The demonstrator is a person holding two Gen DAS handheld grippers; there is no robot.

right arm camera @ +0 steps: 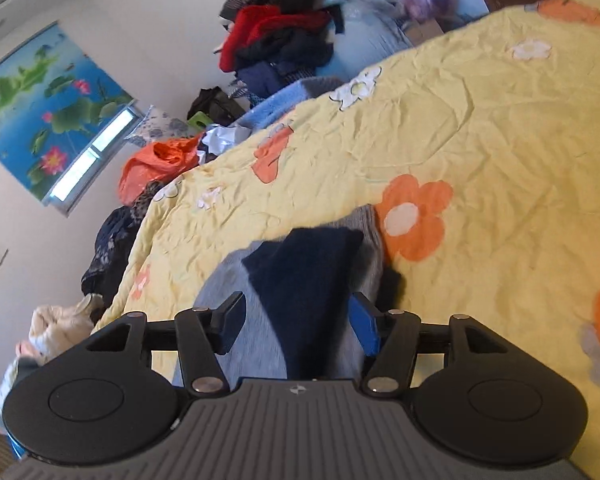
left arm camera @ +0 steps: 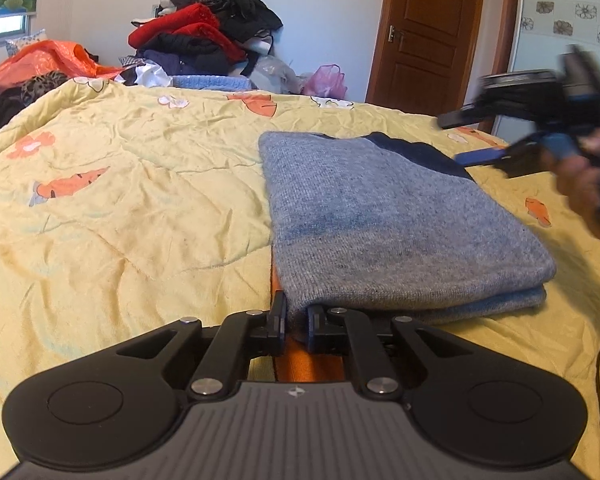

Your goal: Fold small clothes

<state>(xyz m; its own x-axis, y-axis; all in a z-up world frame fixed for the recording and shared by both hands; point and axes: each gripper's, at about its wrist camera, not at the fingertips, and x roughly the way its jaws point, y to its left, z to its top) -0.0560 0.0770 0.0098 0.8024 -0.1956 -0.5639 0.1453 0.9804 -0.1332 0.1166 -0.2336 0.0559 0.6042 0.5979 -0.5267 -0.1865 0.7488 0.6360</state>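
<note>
The folded grey sweater (left arm camera: 384,224) lay on the yellow quilt (left arm camera: 120,184), its near corner clenched in the left gripper (left arm camera: 296,320). The right gripper (right arm camera: 298,324) hovered unclenched above its far, navy-trimmed end.

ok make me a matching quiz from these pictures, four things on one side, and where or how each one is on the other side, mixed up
Things:
1. sweater
2. left gripper
3. right gripper
4. clothes pile

States or places:
A. jaws open, above the navy part of the knit
B. heaped against the far wall, beyond the quilt
C. folded, lying on the yellow quilt
D. jaws shut on the near corner of the grey knit

Pairs: 1-C, 2-D, 3-A, 4-B
</note>
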